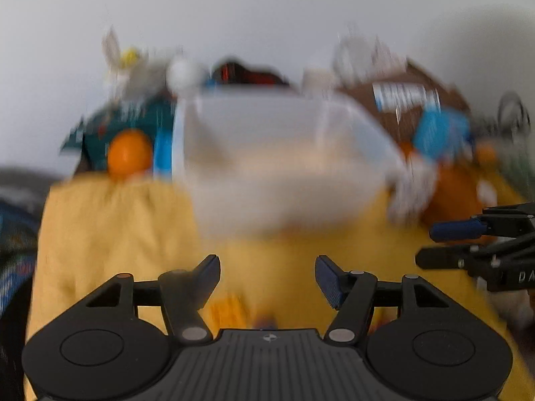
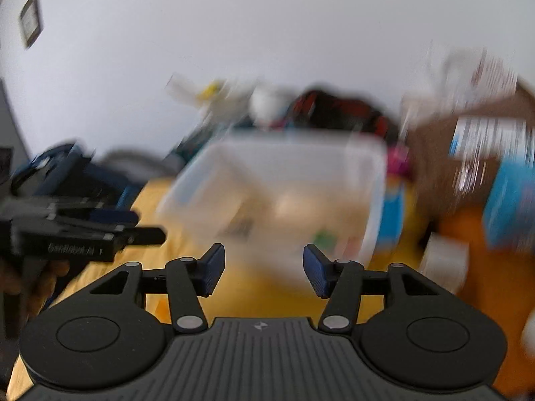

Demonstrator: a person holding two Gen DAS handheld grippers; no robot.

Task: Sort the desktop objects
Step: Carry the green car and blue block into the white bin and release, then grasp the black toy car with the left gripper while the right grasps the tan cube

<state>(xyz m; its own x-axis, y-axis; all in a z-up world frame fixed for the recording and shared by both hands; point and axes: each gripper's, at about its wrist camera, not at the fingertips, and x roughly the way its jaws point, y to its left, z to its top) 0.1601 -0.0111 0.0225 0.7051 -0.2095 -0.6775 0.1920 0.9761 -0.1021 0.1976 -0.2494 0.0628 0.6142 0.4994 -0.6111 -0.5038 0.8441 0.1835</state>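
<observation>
Both wrist views face the clear bin (image 1: 284, 153) (image 2: 277, 193) closely, tilted downward.

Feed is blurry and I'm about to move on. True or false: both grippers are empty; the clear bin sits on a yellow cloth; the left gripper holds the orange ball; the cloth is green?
1. Both the left gripper and the right gripper are empty. True: jaws apart, nothing between them.
2. The clear bin sits on a yellow cloth. True.
3. The left gripper holds the orange ball. False: it lies beyond the bin's left side, untouched.
4. The cloth is green. False: yellow.
</observation>
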